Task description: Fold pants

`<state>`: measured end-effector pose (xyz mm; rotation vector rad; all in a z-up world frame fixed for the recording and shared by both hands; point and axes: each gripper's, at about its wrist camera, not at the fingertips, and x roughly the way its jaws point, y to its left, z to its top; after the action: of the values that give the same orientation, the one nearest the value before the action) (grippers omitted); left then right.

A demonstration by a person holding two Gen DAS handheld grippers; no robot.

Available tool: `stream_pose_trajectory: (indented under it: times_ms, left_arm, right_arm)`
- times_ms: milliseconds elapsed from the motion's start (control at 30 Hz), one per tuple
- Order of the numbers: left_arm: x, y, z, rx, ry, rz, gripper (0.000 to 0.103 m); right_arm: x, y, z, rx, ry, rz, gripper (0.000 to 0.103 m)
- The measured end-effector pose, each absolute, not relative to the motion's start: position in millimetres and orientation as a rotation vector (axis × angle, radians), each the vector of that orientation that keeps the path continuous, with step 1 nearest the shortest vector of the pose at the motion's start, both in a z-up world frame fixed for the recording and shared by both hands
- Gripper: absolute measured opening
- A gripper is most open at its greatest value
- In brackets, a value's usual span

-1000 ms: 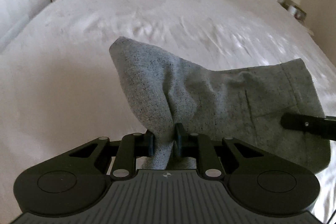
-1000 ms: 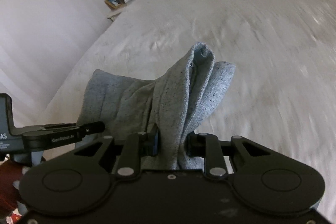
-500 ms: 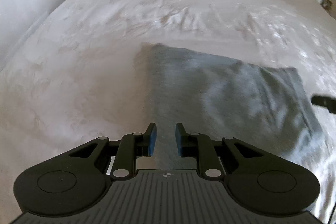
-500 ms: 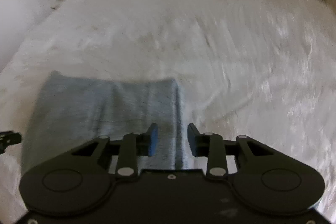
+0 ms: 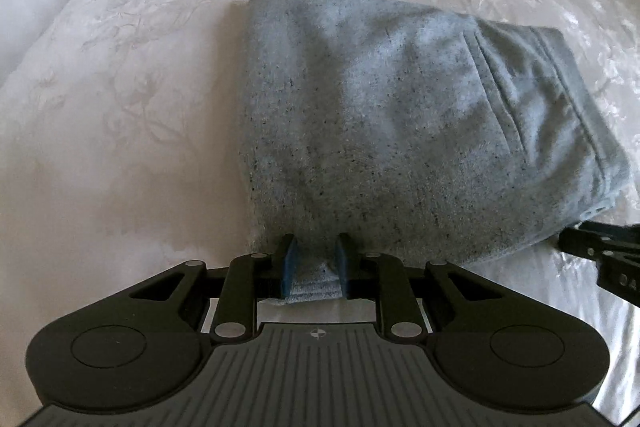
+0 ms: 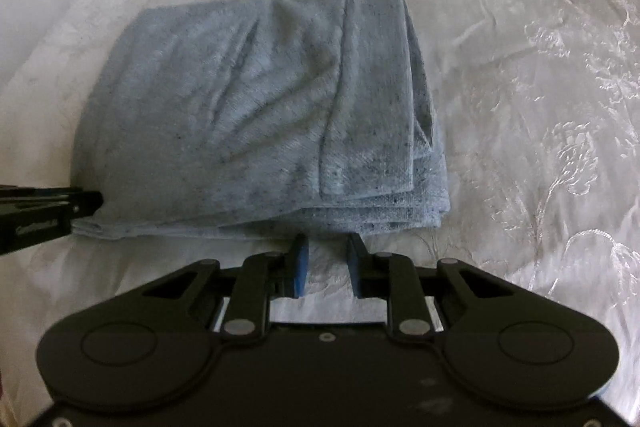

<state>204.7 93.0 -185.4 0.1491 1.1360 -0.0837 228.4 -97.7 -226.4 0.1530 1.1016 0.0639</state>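
Pants (image 5: 400, 115) now dropped flat, folded on bed (image 5: 120, 107) ahead of both tools; left tool (image 5: 314, 259) open straddling near hem, right tool (image 6: 327, 259) open, clear — fold looks done.

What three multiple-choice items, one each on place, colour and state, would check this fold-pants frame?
1. Where do the pants lie?
A. on the white bedspread
B. on a wooden floor
C. on a chair

2. What colour are the pants?
A. red
B. speckled grey
C. black

3. How does the right gripper stand?
A. shut on cloth
B. out of view
C. open, short of the pants' near edge

Answers: 1 A, bedspread shows on every side of them. 2 B, both views show flecked grey fabric. 3 C, only bedspread shows between its fingers, while the left gripper has cloth between its own.
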Motion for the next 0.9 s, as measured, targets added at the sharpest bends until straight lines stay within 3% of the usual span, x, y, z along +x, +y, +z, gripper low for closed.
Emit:
stream_pose_trajectory:
  times_ms: [200, 433, 533, 600, 833, 900]
  left_arm:
    - [175, 102, -147, 0.064, 1.063, -0.067, 0.021]
    - [134, 101, -88, 0.013, 0.964, -0.059, 0.022]
    - [123, 97, -66, 0.003, 0.943, -0.062, 0.024]
    - [113, 93, -52, 0.013, 0.928, -0.054, 0.037]
    - [71, 73, -15, 0.150, 0.792, 0.035, 0.052]
    - [61, 67, -9, 0.180, 0.755, 0.045, 0.057]
  right_arm:
    - [196, -102, -176, 0.149, 1.004, 0.088, 0.025]
    - [158, -99, -117, 0.117, 0.843, 0.111, 0.052]
    - [144, -98, -90, 0.128, 0.804, 0.140, 0.055]
    - [136, -99, -78, 0.152, 0.785, 0.153, 0.059]
    - [99, -101, -33, 0.173, 0.731, 0.135, 0.083]
    - [87, -101, -22, 0.175, 0.715, 0.120, 0.086]
